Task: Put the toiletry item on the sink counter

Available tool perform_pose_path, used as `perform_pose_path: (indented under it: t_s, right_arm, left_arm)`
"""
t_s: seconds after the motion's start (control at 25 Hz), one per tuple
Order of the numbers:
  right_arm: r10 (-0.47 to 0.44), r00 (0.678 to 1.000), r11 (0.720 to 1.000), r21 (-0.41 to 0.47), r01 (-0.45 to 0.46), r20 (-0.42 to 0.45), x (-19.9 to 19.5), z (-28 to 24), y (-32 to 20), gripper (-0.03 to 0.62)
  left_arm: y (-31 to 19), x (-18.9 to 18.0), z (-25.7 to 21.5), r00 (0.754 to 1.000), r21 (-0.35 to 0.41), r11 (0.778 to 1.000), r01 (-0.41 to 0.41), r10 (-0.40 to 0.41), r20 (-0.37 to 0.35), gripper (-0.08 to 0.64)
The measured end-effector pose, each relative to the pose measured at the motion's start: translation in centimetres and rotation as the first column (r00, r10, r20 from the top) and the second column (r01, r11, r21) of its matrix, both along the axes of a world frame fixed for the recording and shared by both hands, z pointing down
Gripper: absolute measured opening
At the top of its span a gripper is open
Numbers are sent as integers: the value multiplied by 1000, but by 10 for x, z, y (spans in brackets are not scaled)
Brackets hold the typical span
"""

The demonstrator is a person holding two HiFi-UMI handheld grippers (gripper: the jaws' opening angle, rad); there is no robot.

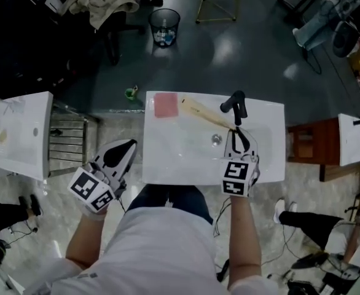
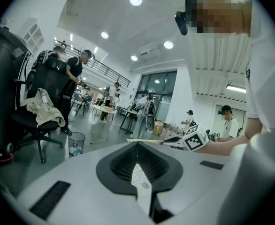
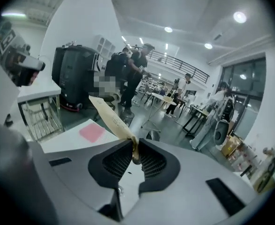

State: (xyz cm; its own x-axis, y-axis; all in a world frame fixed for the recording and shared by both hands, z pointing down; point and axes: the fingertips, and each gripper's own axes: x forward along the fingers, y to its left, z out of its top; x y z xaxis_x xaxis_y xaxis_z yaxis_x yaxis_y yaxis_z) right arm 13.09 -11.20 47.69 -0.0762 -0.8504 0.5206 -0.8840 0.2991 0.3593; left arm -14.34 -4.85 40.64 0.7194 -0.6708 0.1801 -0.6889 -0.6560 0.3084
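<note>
The right tool [image 3: 134,153] is clamped on one end of the single tan paper-sleeved toiletry item [image 1: 201,111]. The item's long axis runs from the jaws up and left across the basin [image 1: 192,146], toward the one pink pad [image 1: 166,105] on the tabletop [image 1: 272,158], passing left of the one black faucet [image 1: 235,102]. The left tool [image 2: 137,165], jaws together and empty, hangs off the tabletop's left edge, the farther of the two

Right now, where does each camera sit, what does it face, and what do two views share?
Head view: on head, facing down at sink; forearms, lap show.
Left gripper view: on left gripper, facing across room; torso, arm show.
Right gripper view: on right gripper, facing along gripped tan packet.
Shared: head and right views show packet, pink pad.
</note>
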Motion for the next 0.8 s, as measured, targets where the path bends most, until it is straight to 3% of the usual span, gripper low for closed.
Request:
perform_pose_path:
  t_s: [0.24, 0.48, 0.8]
  right_arm:
    - [-70, 983, 997, -37, 65, -172, -2, 33, -38, 51]
    - [-119, 917, 992, -74, 98, -381, -6, 51, -59, 51]
    - [-158, 850, 987, -117, 115, -503, -9, 78, -79, 52]
  left_arm:
    - [-23, 5, 13, 999, -24, 999, 22, -21, 40, 17]
    - [-41, 10, 23, 999, -59, 997, 41, -39, 35, 17]
    - [-54, 12, 43, 998, -104, 993, 61, -57, 42, 17]
